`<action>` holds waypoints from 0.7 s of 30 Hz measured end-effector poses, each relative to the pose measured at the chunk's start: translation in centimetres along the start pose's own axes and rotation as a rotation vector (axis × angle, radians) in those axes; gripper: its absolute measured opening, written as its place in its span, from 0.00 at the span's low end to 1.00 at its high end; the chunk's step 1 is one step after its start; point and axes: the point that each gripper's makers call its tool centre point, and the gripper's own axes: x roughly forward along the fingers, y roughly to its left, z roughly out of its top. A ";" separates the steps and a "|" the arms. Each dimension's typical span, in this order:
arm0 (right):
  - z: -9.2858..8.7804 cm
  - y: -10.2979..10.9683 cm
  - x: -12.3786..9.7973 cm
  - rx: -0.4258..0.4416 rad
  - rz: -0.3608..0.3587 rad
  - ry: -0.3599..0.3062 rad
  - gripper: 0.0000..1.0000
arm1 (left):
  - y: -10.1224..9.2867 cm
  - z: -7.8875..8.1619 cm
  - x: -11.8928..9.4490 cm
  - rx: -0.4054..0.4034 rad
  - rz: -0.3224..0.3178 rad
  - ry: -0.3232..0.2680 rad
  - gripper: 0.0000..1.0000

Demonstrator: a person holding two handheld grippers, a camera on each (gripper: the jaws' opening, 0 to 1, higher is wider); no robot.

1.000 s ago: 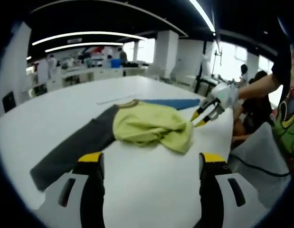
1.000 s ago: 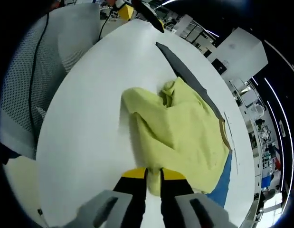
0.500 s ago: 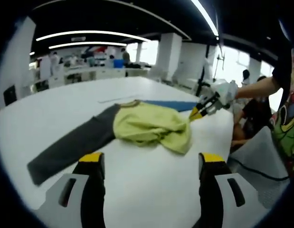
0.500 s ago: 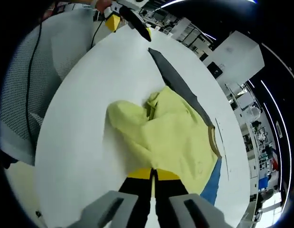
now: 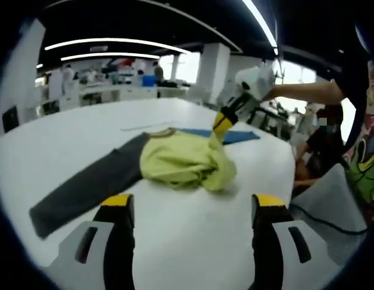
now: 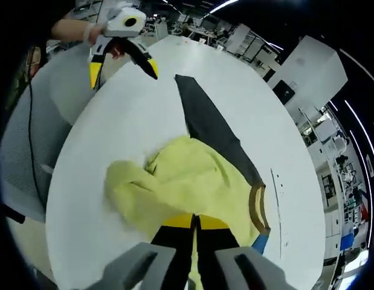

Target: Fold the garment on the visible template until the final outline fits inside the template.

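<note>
Yellow-green garment with a dark grey sleeve lay crumpled on the white table, partly covering the blue template. Right gripper was clamped on the garment's edge, lifted above the table. Left gripper hovered near the garment, jaws wide apart, holding nothing.

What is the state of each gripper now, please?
Left gripper: open, holding nothing.
Right gripper: shut on the yellow-green garment, lifting its edge.
</note>
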 end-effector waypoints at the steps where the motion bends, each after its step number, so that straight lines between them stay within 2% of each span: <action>1: 0.1 -0.4 0.4 -0.002 0.004 0.009 0.00 | 0.0 -0.1 0.1 -0.002 -0.002 0.001 0.75; 3: 0.0 -1.1 1.5 -0.016 0.016 0.032 0.00 | 0.0 -0.2 0.2 -0.010 -0.002 0.000 0.75; 6: -0.6 -1.4 3.2 0.009 0.059 0.074 0.00 | 0.2 -0.5 0.3 -0.018 -0.001 -0.001 0.75; 10: -1.1 -1.6 5.2 0.038 0.087 0.092 0.00 | 0.4 -0.5 0.3 -0.032 0.005 -0.006 0.74; 15: -1.8 -1.6 6.6 0.058 0.106 0.110 0.00 | 0.7 -0.6 0.2 -0.040 0.010 -0.007 0.74; 21: -2.0 -1.4 7.2 0.079 0.118 0.117 0.00 | 0.9 -0.9 0.1 -0.056 0.017 -0.009 0.74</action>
